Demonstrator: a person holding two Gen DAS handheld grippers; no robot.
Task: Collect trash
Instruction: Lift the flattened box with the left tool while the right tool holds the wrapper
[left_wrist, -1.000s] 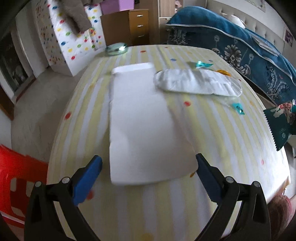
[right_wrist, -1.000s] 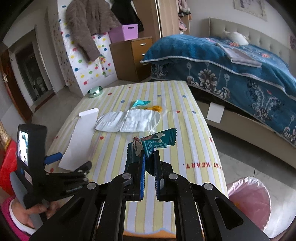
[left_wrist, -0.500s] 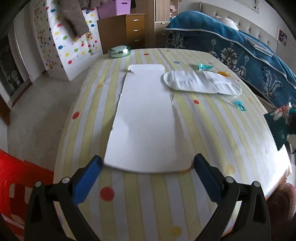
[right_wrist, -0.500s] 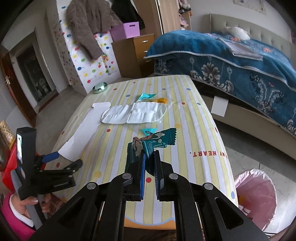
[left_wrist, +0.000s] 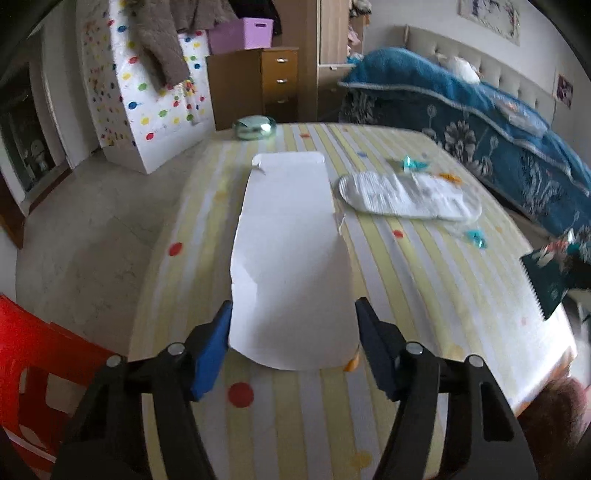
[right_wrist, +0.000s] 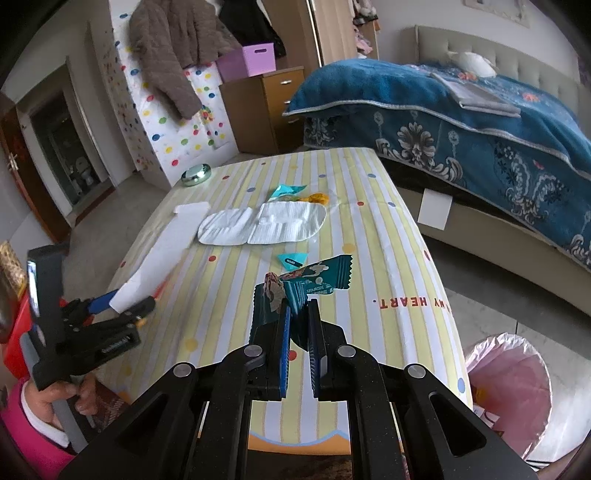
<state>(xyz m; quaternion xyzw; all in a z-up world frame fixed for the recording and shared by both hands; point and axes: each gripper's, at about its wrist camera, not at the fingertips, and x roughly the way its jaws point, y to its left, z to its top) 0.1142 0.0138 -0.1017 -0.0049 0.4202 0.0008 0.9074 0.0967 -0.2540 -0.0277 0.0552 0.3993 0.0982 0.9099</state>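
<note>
The left gripper (left_wrist: 293, 325) is closing its jaws around the near end of the white card (left_wrist: 288, 236) — the blue pads are meeting the card's side edges. The right gripper (right_wrist: 297, 325) is clamping the teal wrapper (right_wrist: 314, 282) — it is sticking up beyond the fingertips, above the table (right_wrist: 369, 258).

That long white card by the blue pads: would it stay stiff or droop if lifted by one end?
The white card looks thin and flat, so probably light. Its near end already bows between the left gripper jaws, which have just been closing, so it would likely sag along its length. Its smooth face may slip.
</note>
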